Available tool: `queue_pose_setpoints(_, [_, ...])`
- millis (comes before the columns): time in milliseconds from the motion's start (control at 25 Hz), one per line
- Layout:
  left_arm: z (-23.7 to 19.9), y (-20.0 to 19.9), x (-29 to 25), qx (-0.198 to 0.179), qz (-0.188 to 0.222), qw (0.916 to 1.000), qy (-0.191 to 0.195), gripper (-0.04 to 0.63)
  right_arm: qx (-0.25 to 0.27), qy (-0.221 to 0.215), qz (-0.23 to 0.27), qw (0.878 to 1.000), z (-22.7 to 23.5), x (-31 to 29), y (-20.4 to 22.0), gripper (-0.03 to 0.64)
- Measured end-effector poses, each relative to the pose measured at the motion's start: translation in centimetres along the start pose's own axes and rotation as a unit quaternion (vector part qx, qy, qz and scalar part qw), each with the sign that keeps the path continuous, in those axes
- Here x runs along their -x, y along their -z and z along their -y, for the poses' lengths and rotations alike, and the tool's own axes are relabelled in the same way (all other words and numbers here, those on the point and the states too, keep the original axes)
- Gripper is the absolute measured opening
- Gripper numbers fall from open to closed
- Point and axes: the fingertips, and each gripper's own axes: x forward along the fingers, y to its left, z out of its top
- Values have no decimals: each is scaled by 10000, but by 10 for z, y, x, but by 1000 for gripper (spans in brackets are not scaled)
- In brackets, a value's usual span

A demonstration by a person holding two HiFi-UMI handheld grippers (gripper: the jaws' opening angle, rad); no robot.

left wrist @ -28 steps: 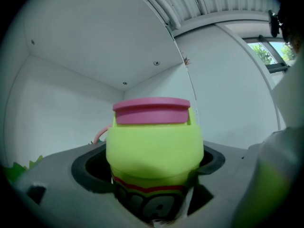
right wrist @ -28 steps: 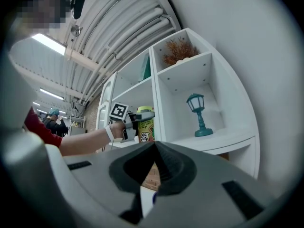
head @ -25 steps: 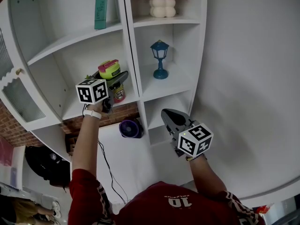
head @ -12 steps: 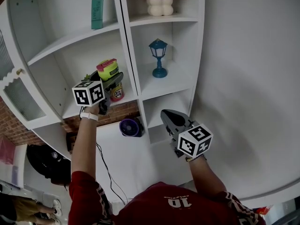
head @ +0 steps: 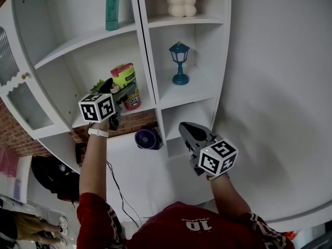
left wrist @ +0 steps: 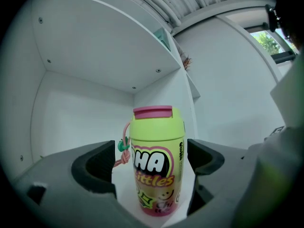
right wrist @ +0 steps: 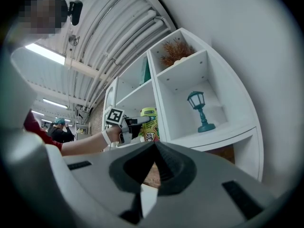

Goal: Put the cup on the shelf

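The cup (head: 126,80) is yellow-green with a pink lid and base and a pink strap. It stands upright on the white shelf (head: 83,119) in the left bay of the unit. My left gripper (head: 123,94) is open, one jaw on each side of the cup (left wrist: 156,165). A gap shows at the strap side, while the other jaw is very close. White shelf board (left wrist: 121,194) shows under the cup. My right gripper (head: 187,130) hangs lower, in front of the right bay, shut and holding nothing (right wrist: 153,146). From there I see the cup (right wrist: 149,122) and left gripper (right wrist: 130,127).
A blue lantern (head: 179,62) stands in the bay to the right, behind the upright divider (head: 149,82). Above are a white vase (head: 181,6) and a teal book (head: 112,7). A purple fan (head: 146,139) sits below the shelf, and a glass door (head: 21,100) at the left.
The cup sat tilted in the left gripper's jaws; now it stands upright on the shelf, with the gripper a little lower and further back. The right gripper has not moved.
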Motion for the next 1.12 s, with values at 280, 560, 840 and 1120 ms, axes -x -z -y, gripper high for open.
queue_pose_setpoints(280, [8, 3, 17, 21, 28, 10000, 5, 476, -49, -48, -23, 10000, -7, 0, 2, 6])
queue_pose_setpoints(560, [18, 2, 37, 62, 132, 9999, 87, 476, -83, -54, -57, 9999, -15, -1, 6, 6])
queue_pose_setpoints(840, [28, -3, 63, 52, 276, 9994, 176, 476, -116, -54, -79, 9999, -25, -3, 9, 6])
queue_pose_setpoints(1120, [24, 8, 92, 97, 235, 9995, 191, 468, -117, 1, -97, 9999, -41, -8, 12, 6])
